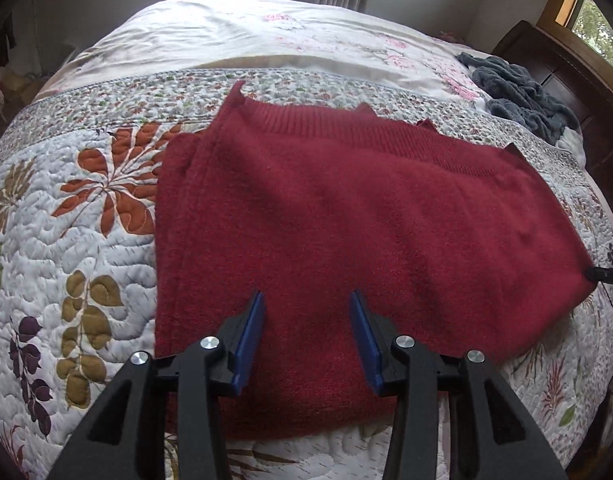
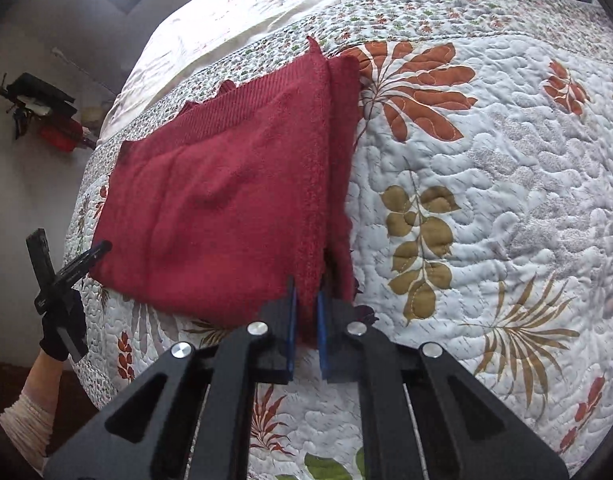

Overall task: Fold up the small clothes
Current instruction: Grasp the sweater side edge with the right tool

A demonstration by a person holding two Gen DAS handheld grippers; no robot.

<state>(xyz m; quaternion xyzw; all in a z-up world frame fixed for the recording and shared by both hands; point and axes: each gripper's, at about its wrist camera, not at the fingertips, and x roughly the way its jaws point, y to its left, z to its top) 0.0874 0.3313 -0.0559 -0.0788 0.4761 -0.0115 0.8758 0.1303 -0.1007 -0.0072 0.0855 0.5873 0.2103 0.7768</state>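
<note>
A red sweater [image 1: 346,240] lies on a quilted bedspread [image 1: 66,240] printed with leaves, partly folded into a rough rectangle, its ribbed hem toward the far side of the bed. One side has been turned in, leaving a doubled layer along one long edge.

The left gripper [image 1: 306,332] hovers over the near part of the sweater with its blue-padded jaws spread wide, holding nothing. It looks placed there to press down or take a fresh hold.

The right gripper [image 2: 305,320] has its jaws pressed onto the near corner of the doubled edge, pinching the knit between the pads. Holding that corner probably lets the person lift or drag the layer to make the next fold.

In the right wrist view, a gloved hand [image 2: 62,328] with a pale sleeve holds the left tool at the sweater's opposite corner.

A grey fleece blanket [image 1: 518,92] sits bunched near the dark wooden headboard [image 1: 546,64], well apart from the sweater.
</note>
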